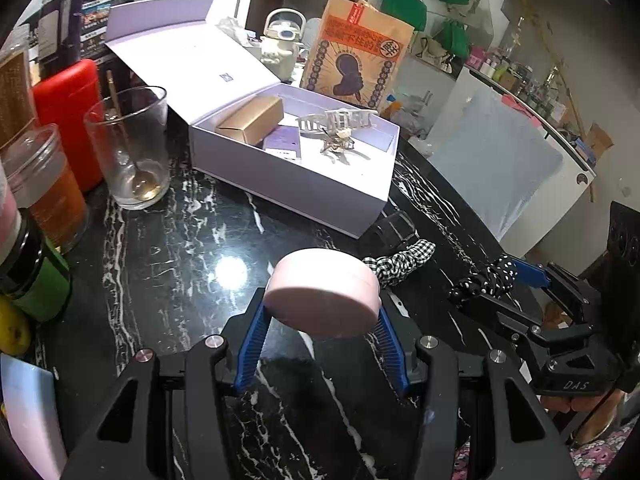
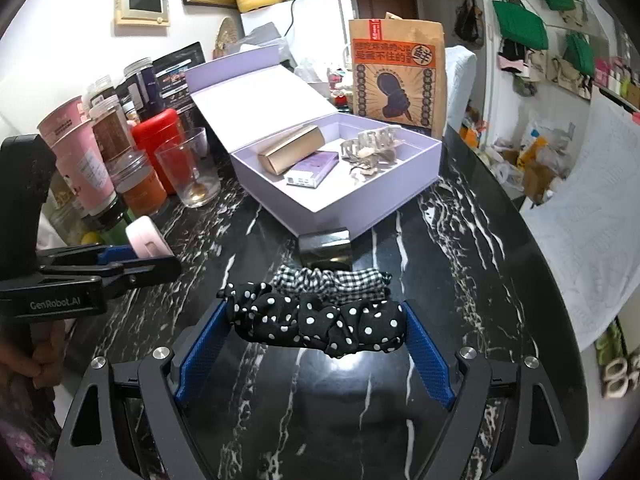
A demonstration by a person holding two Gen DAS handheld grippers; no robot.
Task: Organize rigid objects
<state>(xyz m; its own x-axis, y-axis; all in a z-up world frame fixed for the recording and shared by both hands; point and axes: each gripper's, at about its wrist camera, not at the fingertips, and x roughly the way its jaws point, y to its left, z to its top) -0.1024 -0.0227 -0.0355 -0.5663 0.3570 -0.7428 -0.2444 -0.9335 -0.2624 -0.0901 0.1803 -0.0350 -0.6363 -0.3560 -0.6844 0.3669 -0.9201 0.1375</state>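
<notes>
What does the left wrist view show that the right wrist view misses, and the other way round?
Only the left wrist view shows the flat face of the pink round case clamped in the left gripper. Only the right wrist view shows the pink cup and the whole black clip in front of the box. Both show the open lavender box, the gold box, the drinking glass, and the polka-dot scrunchie in the right gripper.
</notes>
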